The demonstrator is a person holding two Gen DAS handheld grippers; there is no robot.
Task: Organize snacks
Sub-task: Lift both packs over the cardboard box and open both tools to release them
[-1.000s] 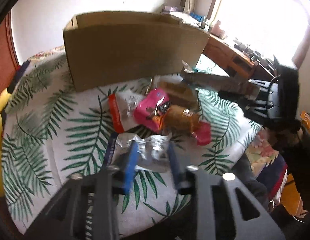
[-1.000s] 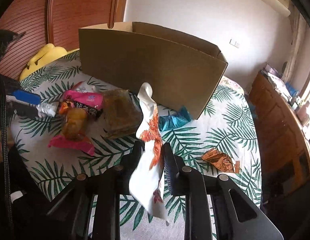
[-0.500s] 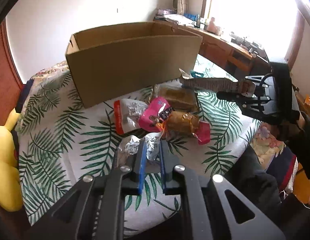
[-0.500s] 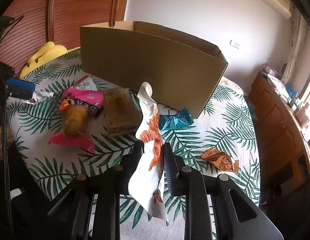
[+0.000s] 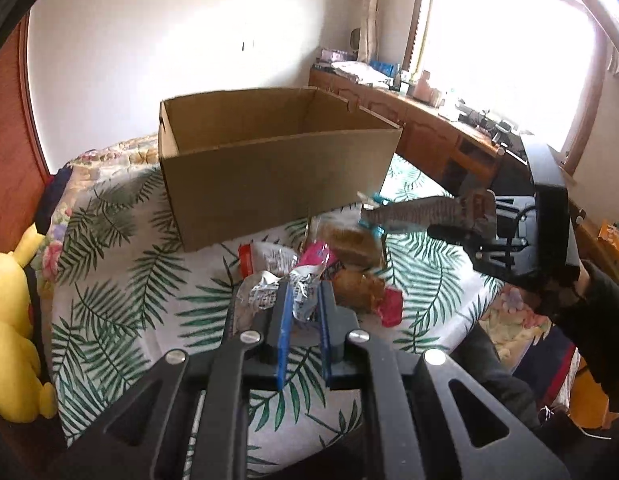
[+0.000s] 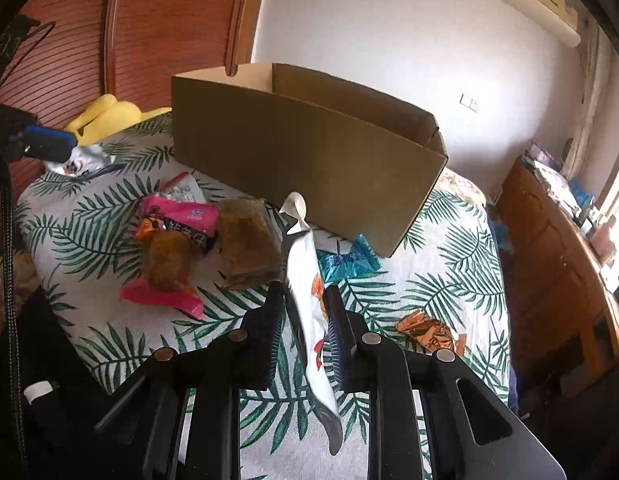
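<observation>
My left gripper (image 5: 302,294) is shut on a crinkled silver snack packet (image 5: 269,294), held off the leaf-print cloth (image 5: 121,280). The same gripper (image 6: 67,145) and silver packet (image 6: 79,162) show at the left of the right wrist view. My right gripper (image 6: 305,294) is shut on a white packet with orange print (image 6: 307,280), seen edge-on. That right gripper (image 5: 475,222) appears at the right of the left wrist view with its packet (image 5: 409,214) sticking out. An open cardboard box (image 5: 277,160) stands behind the snacks; its inside looks bare.
On the cloth lie a pink packet (image 6: 179,216), a brown bun in pink wrap (image 6: 165,268), a clear-wrapped cake (image 6: 249,248), a white-red packet (image 5: 265,260), a blue packet (image 6: 347,260) and an orange foil wrapper (image 6: 427,332). A yellow plush toy (image 5: 11,328) sits left; a wooden sideboard (image 6: 549,248) stands right.
My left gripper closed on the silver packet and lifted it off the cloth; the view rose so the box's inside now shows. The right gripper kept still with its packet.
</observation>
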